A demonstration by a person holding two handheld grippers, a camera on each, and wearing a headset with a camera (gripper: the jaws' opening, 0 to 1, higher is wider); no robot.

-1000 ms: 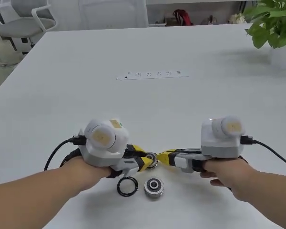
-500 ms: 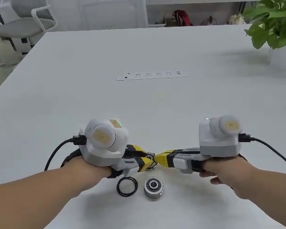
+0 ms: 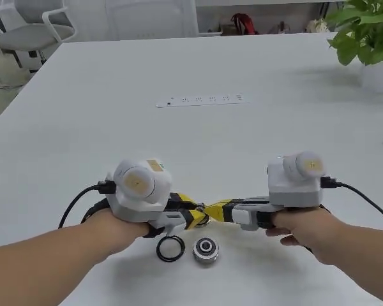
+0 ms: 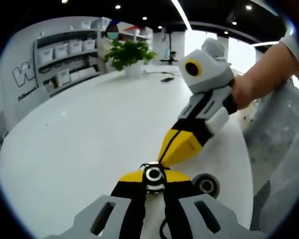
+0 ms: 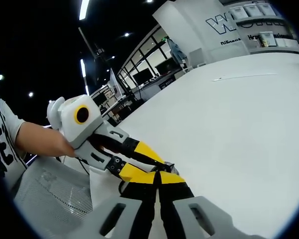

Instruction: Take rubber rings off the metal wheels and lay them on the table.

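My left gripper (image 3: 198, 217) is shut on a small metal wheel (image 4: 153, 174), held just above the white table (image 3: 198, 146). My right gripper (image 3: 210, 211) faces it from the right, its yellow tips (image 4: 177, 149) pressed to the top of that wheel, shut on its black rubber ring. In the right gripper view my own jaws (image 5: 158, 175) are closed tip to tip against the left gripper (image 5: 139, 162). A loose black rubber ring (image 3: 170, 248) lies on the table below the left gripper. Beside it sits a second metal wheel (image 3: 206, 248), which I also see lying on the table (image 4: 207, 184).
A white power strip (image 3: 204, 100) lies mid-table. A potted plant (image 3: 365, 35) stands at the far right corner. An office chair (image 3: 32, 29) is beyond the table's far left. Black cables (image 3: 76, 207) trail from both grippers.
The right gripper has edged left until its tips meet the wheel held in the left gripper. The left gripper, loose ring and second wheel have stayed put.
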